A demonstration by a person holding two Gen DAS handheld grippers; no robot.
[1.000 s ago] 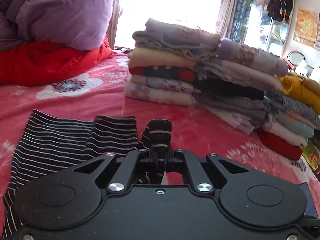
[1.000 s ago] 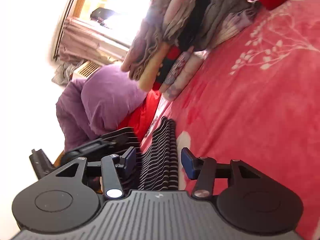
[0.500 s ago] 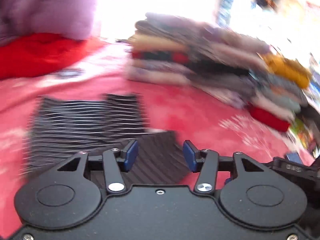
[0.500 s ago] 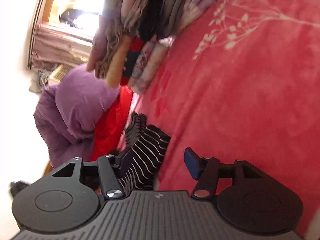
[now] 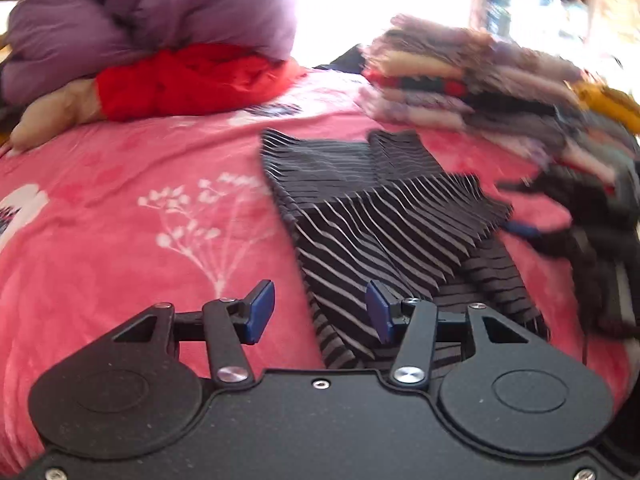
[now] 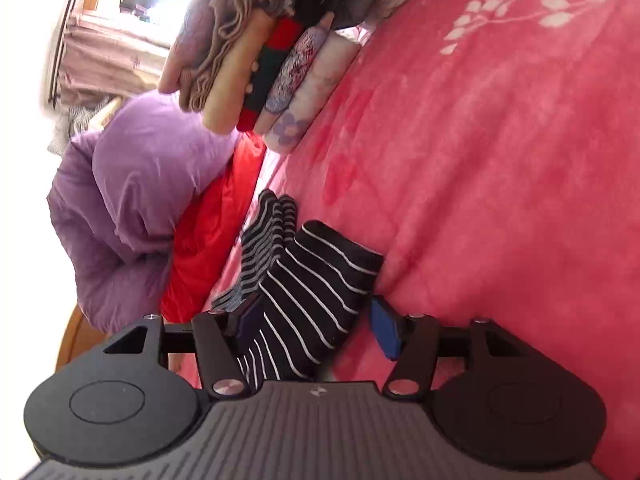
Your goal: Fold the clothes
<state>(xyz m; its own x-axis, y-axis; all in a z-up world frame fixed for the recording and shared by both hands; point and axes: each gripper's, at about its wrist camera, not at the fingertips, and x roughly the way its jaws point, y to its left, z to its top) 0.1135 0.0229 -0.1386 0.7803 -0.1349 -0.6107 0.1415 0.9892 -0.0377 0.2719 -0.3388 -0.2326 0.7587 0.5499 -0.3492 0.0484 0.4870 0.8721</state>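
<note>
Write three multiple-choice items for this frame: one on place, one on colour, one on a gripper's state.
1. Where does the striped garment lie?
A. on the pink bedspread
B. on the folded pile
C. on the purple quilt

2. Its stripes are:
A. red on yellow
B. white on black
C. green on white

3. The left gripper is:
A. shut on the garment
B. open
C. out of view

A: bedspread shows all round it.
B: thin pale lines on dark cloth.
B: blue pads stand apart.

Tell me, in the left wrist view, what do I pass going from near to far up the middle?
Left gripper → striped garment → pink floral bedspread → red bedding → purple duvet.
</note>
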